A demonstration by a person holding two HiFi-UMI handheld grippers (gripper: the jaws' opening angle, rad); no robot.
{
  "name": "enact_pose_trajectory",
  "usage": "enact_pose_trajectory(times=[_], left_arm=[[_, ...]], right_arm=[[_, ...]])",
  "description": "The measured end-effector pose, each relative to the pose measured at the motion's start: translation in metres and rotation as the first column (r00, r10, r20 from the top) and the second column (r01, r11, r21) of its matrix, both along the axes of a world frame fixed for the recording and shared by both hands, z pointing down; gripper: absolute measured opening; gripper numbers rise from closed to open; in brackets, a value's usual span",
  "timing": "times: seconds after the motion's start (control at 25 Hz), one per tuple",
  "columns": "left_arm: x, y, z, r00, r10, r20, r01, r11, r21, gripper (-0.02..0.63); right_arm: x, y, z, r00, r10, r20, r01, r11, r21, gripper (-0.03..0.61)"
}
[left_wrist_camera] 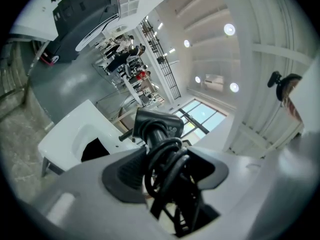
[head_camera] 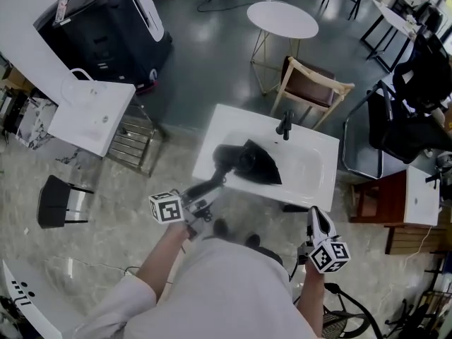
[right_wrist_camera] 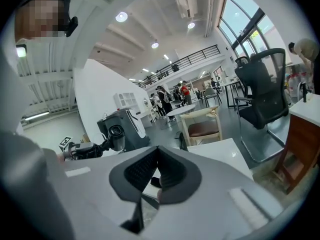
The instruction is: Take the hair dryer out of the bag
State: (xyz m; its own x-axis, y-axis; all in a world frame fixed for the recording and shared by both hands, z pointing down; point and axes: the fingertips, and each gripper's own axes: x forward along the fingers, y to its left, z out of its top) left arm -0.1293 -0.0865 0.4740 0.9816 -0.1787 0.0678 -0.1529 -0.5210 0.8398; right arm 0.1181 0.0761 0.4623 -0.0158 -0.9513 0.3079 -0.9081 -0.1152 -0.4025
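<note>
Head view, hair dryer: black hair dryer (head_camera: 224,158) with a rounded head on a long handle, centre of frame, over the front left edge of the white basin (head_camera: 318,147).
Head view, bag: black bag (head_camera: 263,167), flat and limp in the basin, right beside the dryer's head; touching or apart not clear here.
Head view, left gripper: left gripper (head_camera: 206,191) on the handle's lower end, just left of centre.
Head view, right gripper: right gripper (head_camera: 316,216) at lower right, off the basin's front edge, well apart from the dryer.
Left gripper view, claw: pinching the handle together with loops of black cord (left_wrist_camera: 167,174) wound round it.
Left gripper view, dryer: head (left_wrist_camera: 157,126) rising above the jaws at centre, matte black, with a glossy collar.
Left gripper view, bag: dark shape (left_wrist_camera: 95,149) lying in the basin at lower left, apart from the dryer.
Right gripper view, claw: pressed together, nothing between.
Right gripper view, dryer: left of centre (right_wrist_camera: 112,131), round barrel end facing the camera, held out level in the air.
</note>
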Motion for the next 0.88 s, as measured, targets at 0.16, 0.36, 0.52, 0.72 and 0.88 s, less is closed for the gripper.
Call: enact_pose_trajectory(times=[0.16, 0.36, 0.52, 0.72, 0.88], left_arm=[[0.006, 0.009, -0.006, 1.0, -0.015, -0.01, 0.016, 1.0, 0.006, 0.244], [0.01, 0.013, -0.005, 0.999, -0.047, -0.015, 0.047, 0.999, 0.008, 0.245], [0.016, 0.017, -0.008, 0.998, -0.057, -0.015, 0.057, 0.998, 0.014, 0.245], [0.021, 0.017, -0.009, 0.997, -0.072, -0.015, 0.073, 0.997, 0.021, 0.244], [0.024, 0.018, -0.011, 0.997, -0.076, -0.021, 0.077, 0.997, 0.026, 0.244]], right_arm=[[0.004, 0.005, 0.003, 0.999, -0.036, 0.0, 0.036, 0.999, 0.007, 0.005], [0.004, 0.001, 0.005, 0.997, -0.08, -0.006, 0.08, 0.997, 0.015, 0.005], [0.01, -0.003, 0.003, 0.995, -0.101, -0.001, 0.101, 0.995, 0.02, 0.005], [0.017, -0.006, 0.007, 0.994, -0.111, 0.01, 0.111, 0.994, 0.015, 0.005], [0.018, -0.008, 0.009, 0.992, -0.128, 0.008, 0.128, 0.992, 0.019, 0.005]])
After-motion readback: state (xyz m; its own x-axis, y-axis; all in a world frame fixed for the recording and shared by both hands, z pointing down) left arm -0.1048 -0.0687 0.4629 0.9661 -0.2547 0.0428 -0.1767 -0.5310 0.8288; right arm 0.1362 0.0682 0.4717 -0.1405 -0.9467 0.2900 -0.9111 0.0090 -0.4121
